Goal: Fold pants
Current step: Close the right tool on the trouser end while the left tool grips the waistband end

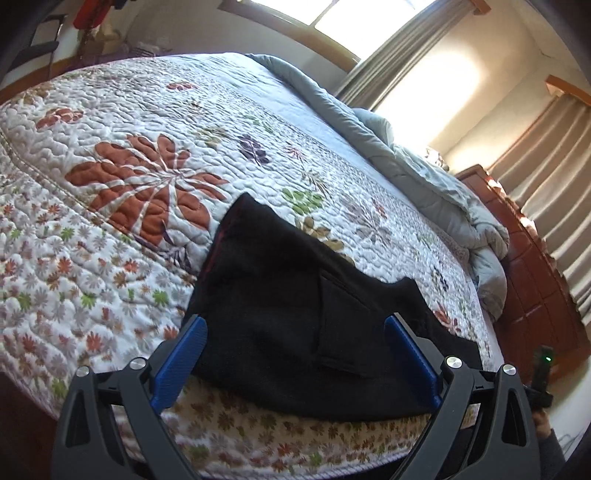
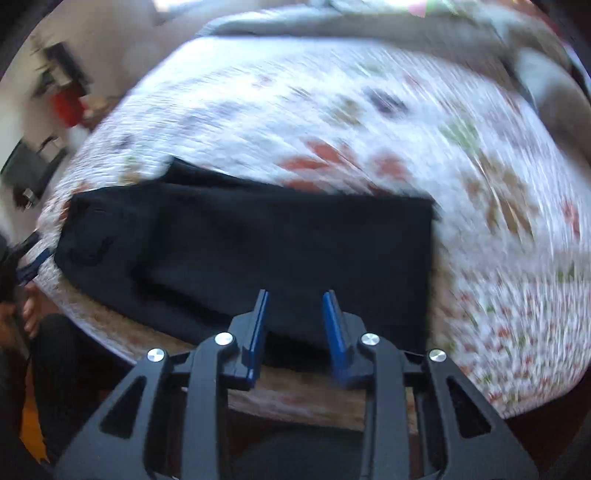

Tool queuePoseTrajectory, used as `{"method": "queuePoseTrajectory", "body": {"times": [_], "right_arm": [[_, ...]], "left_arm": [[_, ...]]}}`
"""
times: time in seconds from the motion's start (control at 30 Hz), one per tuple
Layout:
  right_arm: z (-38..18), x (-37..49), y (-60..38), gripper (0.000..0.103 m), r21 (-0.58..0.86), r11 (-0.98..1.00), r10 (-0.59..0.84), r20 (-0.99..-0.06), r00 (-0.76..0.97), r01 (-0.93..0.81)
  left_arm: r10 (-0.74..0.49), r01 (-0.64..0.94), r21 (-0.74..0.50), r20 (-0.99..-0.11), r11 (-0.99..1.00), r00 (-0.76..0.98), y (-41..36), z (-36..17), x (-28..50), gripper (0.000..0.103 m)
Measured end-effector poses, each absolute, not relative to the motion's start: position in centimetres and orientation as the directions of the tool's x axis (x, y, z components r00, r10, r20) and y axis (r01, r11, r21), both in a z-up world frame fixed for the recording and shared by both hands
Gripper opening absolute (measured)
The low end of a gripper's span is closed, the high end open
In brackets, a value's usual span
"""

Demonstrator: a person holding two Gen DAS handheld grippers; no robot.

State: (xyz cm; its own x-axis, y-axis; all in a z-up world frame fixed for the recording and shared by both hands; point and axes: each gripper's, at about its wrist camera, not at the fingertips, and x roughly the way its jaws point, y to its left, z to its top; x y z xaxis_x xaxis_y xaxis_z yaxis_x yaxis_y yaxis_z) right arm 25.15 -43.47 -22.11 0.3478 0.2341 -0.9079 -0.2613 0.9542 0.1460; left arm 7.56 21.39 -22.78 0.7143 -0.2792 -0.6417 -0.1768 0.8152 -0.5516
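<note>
Black pants point(image 1: 277, 266) lie folded lengthwise on a floral quilt point(image 1: 129, 166), close to the bed's near edge. My left gripper point(image 1: 294, 326) hovers over their wide end, blue pads far apart and open, with the cloth lying below them, not pinched. In the blurred right wrist view the pants point(image 2: 258, 236) stretch as a dark band across the quilt point(image 2: 332, 110). My right gripper point(image 2: 295, 295) is over their near edge, its jaws a little apart with nothing pressed between them. The left gripper's blue fingers point(image 2: 35, 260) show at the pants' left end.
A rumpled grey duvet point(image 1: 424, 177) is piled along the far side of the bed, beside a wooden headboard point(image 1: 535, 277). Curtains point(image 1: 554, 177) and a bright window point(image 1: 351, 14) lie beyond. A person's dark-clothed legs point(image 2: 55, 369) stand at the bed's near edge.
</note>
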Motion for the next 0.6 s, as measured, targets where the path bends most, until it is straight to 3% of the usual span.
{"method": "queuePoseTrajectory", "body": {"times": [0.1,0.3,0.53,0.6], "right_arm": [[-25.3,25.0,-45.7,0.019,0.15,0.96,0.214,-0.939,0.269,-0.237],[-22.9,25.1,-47.4,0.025,0.273,0.933,0.34,-0.883,0.325,-0.234],[-23.6,31.8,-50.8,0.026,0.511,0.851,0.52,-0.795,0.312,-0.117],[-25.2,33.1,-51.3,0.018,0.542,0.837,0.539,-0.795,0.278,-0.07]], "left_arm": [[-0.304,-0.178,-0.573,-0.643,0.8,0.703,20.6,-22.4,6.4,0.097],[-0.368,-0.287,-0.712,-0.613,0.641,0.699,21.4,-23.9,4.3,0.099],[-0.385,-0.342,-0.723,-0.636,0.6,0.669,21.1,-25.4,4.8,0.099],[-0.398,-0.333,-0.735,-0.624,0.591,0.672,20.9,-25.2,5.2,0.099]]}}
